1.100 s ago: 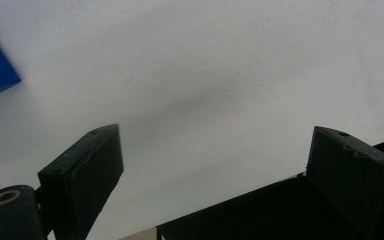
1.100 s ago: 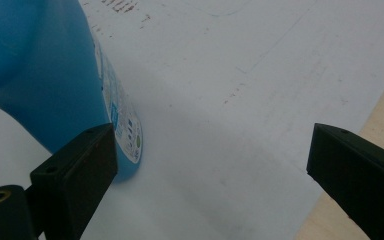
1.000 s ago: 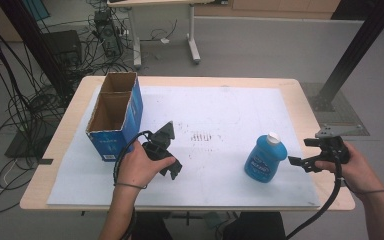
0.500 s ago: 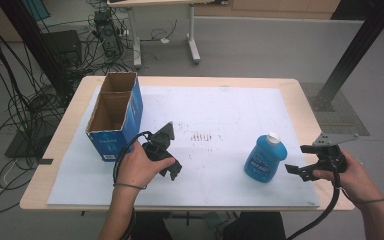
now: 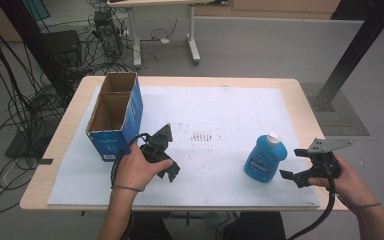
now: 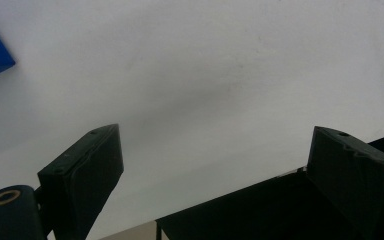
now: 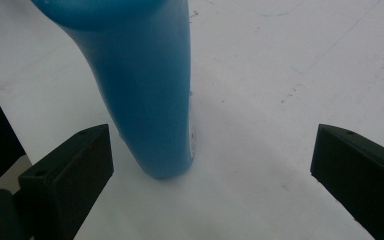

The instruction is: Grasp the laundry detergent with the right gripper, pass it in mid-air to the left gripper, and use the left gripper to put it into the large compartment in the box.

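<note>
Ahead of the right gripper [image 7: 207,165], jaws wide and just opened further, gripping nothing: blue bottle [image 7: 140,90], top cut off by the frame in the right gripper view, standing upright on the white sheet [image 5: 220,120], nearer the left jaw, touching neither. Right hand [image 5: 347,177] low at the table's near edge, gripper aimed level at the bottle. Left gripper [image 6: 210,175] released too, 2 jaws apart over bare sheet, tipped down. Cardboard box [image 5: 115,117] just beyond, only a blue corner visible in the left gripper view
</note>
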